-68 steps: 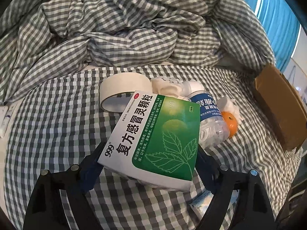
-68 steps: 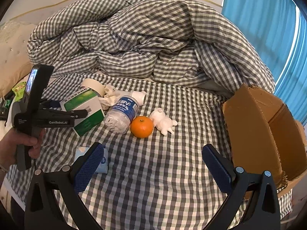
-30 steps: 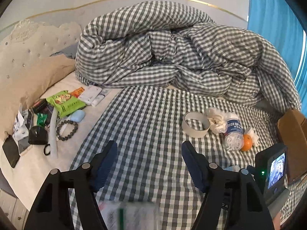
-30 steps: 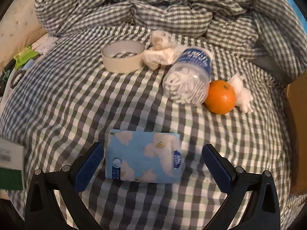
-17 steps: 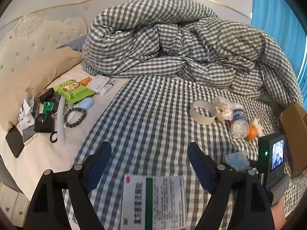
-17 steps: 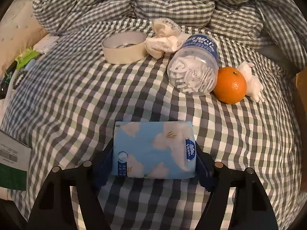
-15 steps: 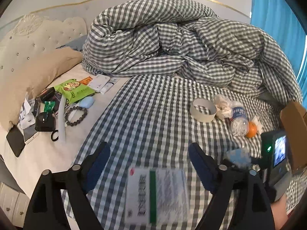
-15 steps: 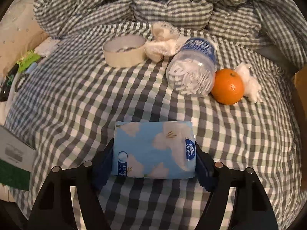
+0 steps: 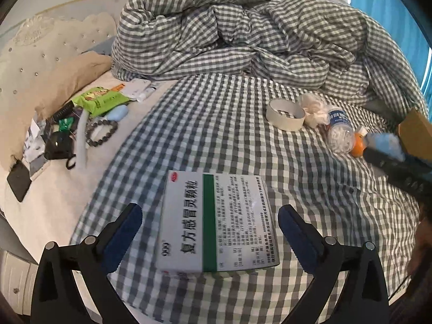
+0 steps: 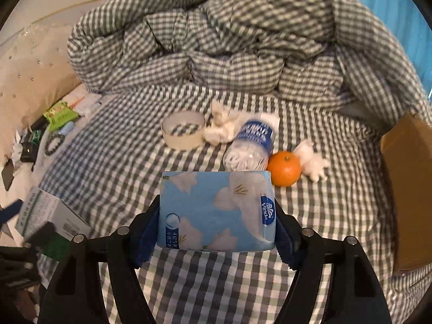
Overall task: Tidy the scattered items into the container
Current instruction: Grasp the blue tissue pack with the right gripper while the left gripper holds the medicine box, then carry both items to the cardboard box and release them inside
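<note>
A blue tissue pack [image 10: 216,210], soft and light and likely to dent under pressure, sits clamped across its short sides in the right gripper [image 10: 216,229] above the checked bedspread [image 10: 337,216], with the cardboard box [image 10: 407,175] well off to the right. The left gripper [image 9: 209,232] stands wide apart around a stiff medicine box [image 9: 216,221], touching neither side. A tape roll [image 10: 183,132], bottle [image 10: 251,148] and orange [image 10: 284,168] lie beyond.

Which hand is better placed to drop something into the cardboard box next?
Right. The right gripper is already shut on the tissue pack, with the cardboard box on its side. The left gripper is open around the medicine box, not yet gripping.
</note>
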Action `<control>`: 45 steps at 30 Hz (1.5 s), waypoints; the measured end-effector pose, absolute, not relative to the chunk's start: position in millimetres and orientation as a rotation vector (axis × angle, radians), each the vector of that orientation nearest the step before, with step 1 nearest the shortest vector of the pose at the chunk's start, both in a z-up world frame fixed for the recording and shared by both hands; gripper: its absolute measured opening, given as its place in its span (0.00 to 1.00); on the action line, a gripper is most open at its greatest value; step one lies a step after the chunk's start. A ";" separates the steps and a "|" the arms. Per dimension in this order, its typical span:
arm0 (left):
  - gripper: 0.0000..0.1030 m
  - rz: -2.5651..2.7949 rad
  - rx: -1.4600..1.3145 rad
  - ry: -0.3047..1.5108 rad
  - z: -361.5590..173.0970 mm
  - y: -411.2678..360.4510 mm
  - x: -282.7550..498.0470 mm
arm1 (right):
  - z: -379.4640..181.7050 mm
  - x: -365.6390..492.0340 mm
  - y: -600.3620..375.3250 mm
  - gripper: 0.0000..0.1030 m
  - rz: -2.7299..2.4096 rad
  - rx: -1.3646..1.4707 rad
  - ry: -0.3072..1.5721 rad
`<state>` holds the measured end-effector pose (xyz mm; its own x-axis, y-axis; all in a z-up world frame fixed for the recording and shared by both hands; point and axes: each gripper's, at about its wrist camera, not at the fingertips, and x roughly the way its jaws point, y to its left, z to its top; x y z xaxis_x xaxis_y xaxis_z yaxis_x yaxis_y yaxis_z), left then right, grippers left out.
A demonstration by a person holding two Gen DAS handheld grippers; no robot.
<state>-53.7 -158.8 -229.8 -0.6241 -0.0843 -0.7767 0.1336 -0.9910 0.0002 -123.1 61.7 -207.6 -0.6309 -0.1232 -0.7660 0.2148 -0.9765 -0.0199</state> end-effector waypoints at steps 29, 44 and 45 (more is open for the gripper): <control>0.77 -2.914 1.146 0.067 -144.4 -83.1 -49.9 | -102.6 -60.8 128.2 0.70 -2.851 0.983 0.085; 0.77 -3.239 1.014 -0.061 -58.6 86.5 -49.8 | -36.1 -0.5 276.4 0.70 -3.110 0.888 -0.008; 0.77 -3.256 1.014 -0.070 -55.1 97.9 -50.9 | -34.8 1.6 284.8 0.70 -3.126 0.888 -0.009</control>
